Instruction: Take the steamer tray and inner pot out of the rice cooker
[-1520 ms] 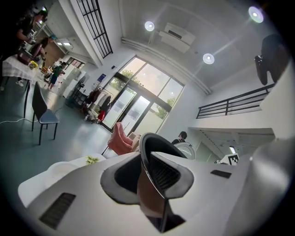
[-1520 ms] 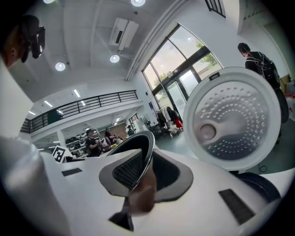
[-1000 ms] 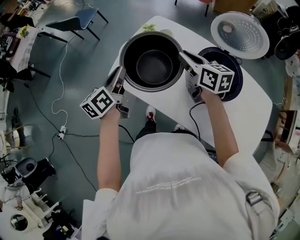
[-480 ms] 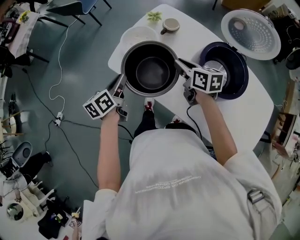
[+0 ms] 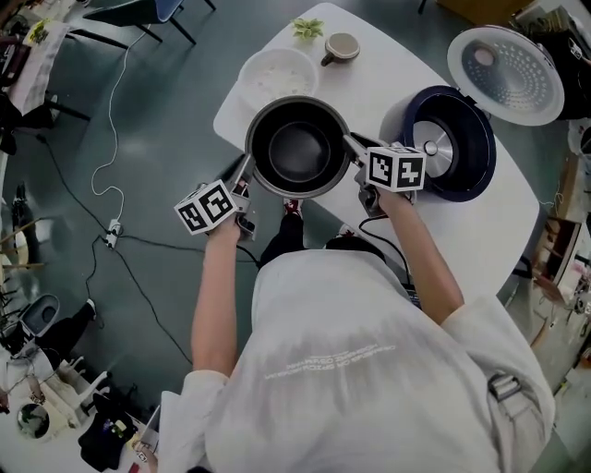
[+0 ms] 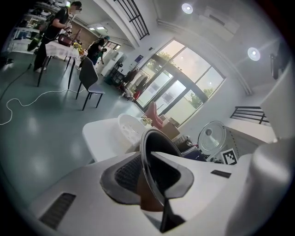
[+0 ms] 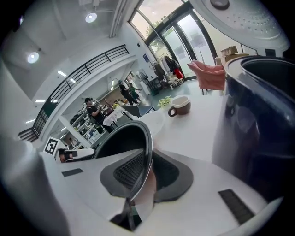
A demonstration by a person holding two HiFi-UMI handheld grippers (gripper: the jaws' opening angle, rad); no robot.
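Lowered since earlier, left tool [image 5: 244, 172] and right tool [image 5: 352, 144] each pinch the inner pot [image 5: 298, 152] by its rim, holding it outside the open rice cooker [image 5: 454, 140]. Beyond, a white steamer tray [image 5: 275, 74] lies on the worktop [image 5: 388, 69]; seemingly only setting down remains.

**Setting.** A large open indoor hall used as a shared lab or work space, not a home kitchen. It has a high ceiling with recessed lights [image 6: 186, 8] and a ceiling air unit [image 6: 220, 22]. There is a railed mezzanine [image 7: 92, 62] and tall glass doors [image 6: 177, 94] at the far end. A loose cable [image 6: 27, 97] crosses the bare grey floor [image 5: 157, 185]. People [image 6: 60, 18] work at far tables on the left. A rice cooker [image 5: 466, 166] stands on a white table [image 5: 480, 231].
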